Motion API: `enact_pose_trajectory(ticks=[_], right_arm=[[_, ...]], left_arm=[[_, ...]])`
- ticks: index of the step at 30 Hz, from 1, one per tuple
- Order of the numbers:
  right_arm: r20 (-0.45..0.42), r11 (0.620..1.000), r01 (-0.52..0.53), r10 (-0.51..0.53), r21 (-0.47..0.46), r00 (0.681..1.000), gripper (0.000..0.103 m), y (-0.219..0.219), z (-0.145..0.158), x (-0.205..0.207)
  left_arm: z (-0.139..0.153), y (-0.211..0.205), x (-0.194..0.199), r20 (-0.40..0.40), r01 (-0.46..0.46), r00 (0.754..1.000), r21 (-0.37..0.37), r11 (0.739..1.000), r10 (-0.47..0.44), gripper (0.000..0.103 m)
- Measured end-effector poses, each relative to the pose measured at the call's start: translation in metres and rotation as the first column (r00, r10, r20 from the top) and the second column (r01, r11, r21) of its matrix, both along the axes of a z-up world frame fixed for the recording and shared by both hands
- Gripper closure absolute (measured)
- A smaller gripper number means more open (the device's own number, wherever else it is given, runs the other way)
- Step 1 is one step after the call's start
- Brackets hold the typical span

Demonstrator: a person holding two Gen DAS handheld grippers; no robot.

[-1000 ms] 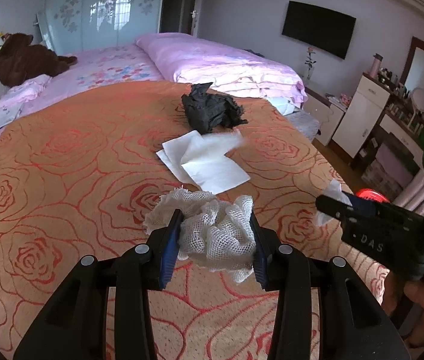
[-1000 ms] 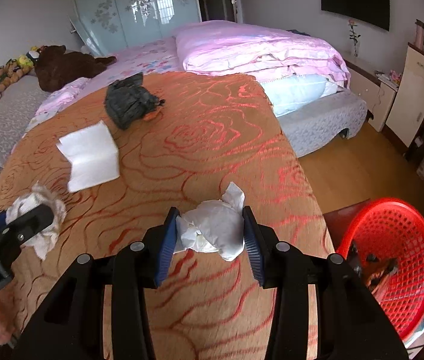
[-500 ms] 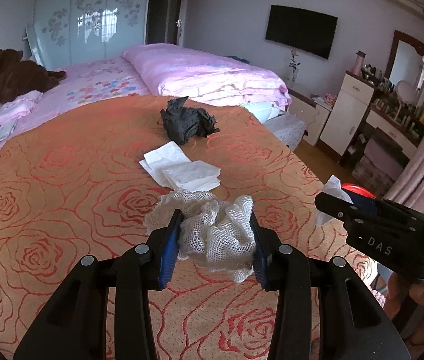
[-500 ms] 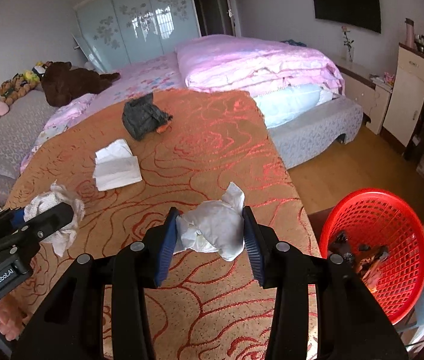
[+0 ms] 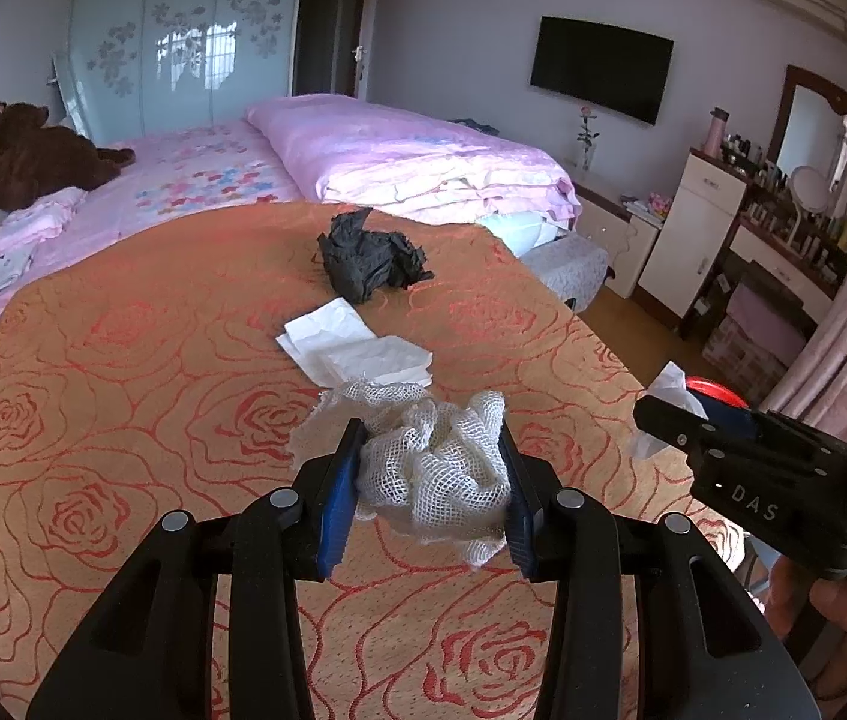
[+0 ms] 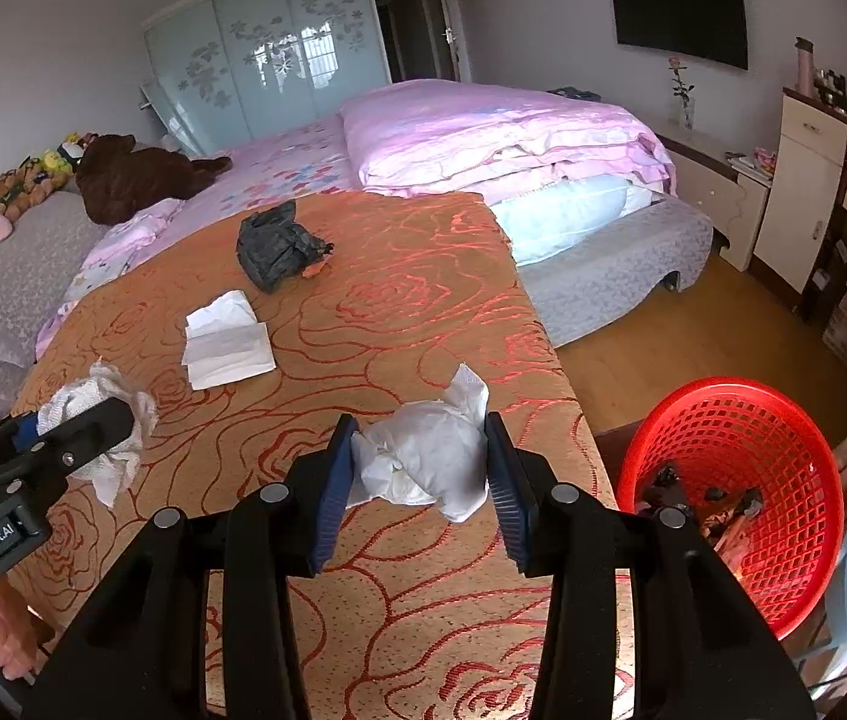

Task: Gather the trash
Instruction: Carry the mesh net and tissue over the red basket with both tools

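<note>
My left gripper (image 5: 430, 483) is shut on a wad of white mesh gauze (image 5: 435, 468), held above the orange rose-patterned bedspread (image 5: 123, 372). My right gripper (image 6: 420, 468) is shut on a crumpled white tissue (image 6: 423, 456), also lifted off the spread. Flat white paper sheets (image 5: 357, 351) (image 6: 225, 342) lie on the spread further back, and behind them a crumpled black plastic bag (image 5: 369, 264) (image 6: 276, 246). A red mesh basket (image 6: 741, 480) with some trash inside stands on the floor to the right of the bed. The left gripper with its gauze (image 6: 99, 426) shows at the left of the right wrist view.
A folded pink quilt (image 5: 417, 162) lies at the bed's far end, with a brown plush bear (image 5: 33, 156) at the far left. White cabinets and a dresser (image 5: 699, 228) line the right wall. Wooden floor (image 6: 693, 336) shows between the bed and the basket.
Both grippers have lifted and pulled back from the bedspread with their loads, so more of the room and the red basket shows. Grips are unchanged.
</note>
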State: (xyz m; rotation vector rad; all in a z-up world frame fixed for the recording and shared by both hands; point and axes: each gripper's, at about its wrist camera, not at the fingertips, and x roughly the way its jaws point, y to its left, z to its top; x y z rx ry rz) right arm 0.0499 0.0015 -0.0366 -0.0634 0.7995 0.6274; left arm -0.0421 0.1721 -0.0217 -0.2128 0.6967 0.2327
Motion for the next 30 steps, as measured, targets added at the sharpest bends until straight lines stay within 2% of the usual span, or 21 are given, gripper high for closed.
enact_pose_trajectory(ticks=[15,30], right_arm=[[0.023,0.999,0.047,-0.047,0.018,0.999,0.062,-0.019,0.021,0.011],[0.056,0.993,0.105,-0.103,-0.046,0.993,0.062,-0.058,0.031,0.025]], left_arm=[[0.014,-0.012,0.018,0.019,0.031,0.999,0.039,0.999,-0.032,0.064],[0.018,-0.040,0.039,0.007,0.102,0.995,0.069,0.992,-0.103,0.064]])
